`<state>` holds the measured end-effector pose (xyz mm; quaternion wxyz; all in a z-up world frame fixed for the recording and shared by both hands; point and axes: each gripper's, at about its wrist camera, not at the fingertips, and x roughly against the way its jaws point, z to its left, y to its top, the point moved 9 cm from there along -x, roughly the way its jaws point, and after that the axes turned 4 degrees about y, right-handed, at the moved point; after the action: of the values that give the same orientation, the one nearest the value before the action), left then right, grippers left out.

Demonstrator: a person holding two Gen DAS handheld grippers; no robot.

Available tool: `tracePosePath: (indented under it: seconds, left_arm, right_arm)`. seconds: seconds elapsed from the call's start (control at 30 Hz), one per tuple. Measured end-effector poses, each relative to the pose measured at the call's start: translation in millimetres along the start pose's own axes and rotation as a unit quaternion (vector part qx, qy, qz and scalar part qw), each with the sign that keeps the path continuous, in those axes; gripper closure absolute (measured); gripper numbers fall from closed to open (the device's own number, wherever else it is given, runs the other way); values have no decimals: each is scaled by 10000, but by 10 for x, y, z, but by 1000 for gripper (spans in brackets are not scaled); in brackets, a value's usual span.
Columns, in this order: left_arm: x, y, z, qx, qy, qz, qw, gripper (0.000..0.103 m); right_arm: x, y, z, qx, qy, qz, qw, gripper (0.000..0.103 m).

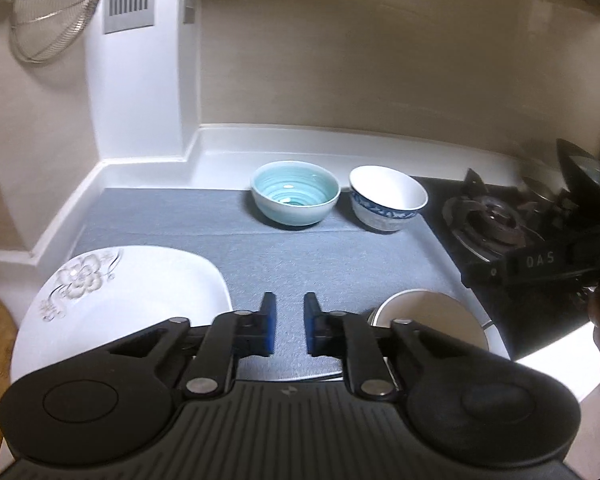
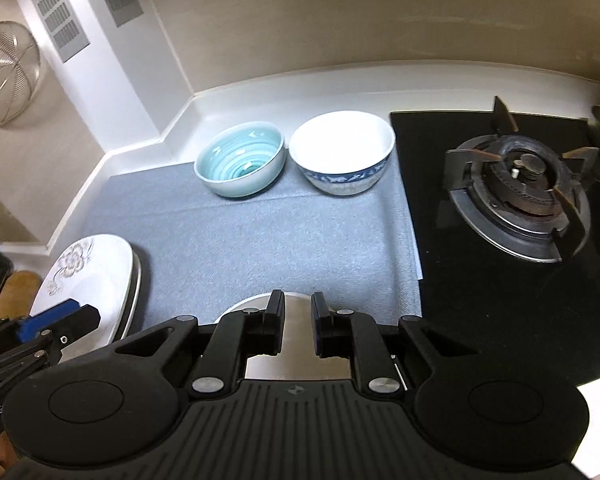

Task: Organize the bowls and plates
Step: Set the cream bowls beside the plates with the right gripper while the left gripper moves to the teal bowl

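Beige wall (image 1: 380,60), white counter (image 2: 260,92) with grey mat (image 2: 260,240), black gas stove (image 2: 516,184).

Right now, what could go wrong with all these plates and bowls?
1. The teal bowl and the blue-patterned bowl stand almost touching. Lifting one could knock the other.
2. The blue-patterned bowl sits at the mat's edge, beside the stove. A nudge might tip it onto the black glass.
3. The white flowered plate rests on another dish, with the left gripper close over it. A bump could make it slide.
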<state>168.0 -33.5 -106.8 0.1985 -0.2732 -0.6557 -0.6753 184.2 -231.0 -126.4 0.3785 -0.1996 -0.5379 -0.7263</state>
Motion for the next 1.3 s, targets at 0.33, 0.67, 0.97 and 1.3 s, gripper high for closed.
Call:
tracePosePath:
  seconds: [0.33,0.67,0.97,1.3]
  left_arm:
    - [-542,303,284,139,-151,99,9997,92]
    - [-1394,809,396,689,-331,287,9967,63]
    - [-2061,1033,373,1131,-110,652,9914,56]
    - [-2263,947,317,950,38,914,9913,78]
  right_arm:
    - [111,-63,-7,-397,-433,-227,9980,86]
    - [459,-201,-103,-572,-964,-624,9917,86]
    - [680,-357,-347,-867,-1403,-633,9843,86]
    - [671,-357,-429,-1077,-1486,-651,9808,86]
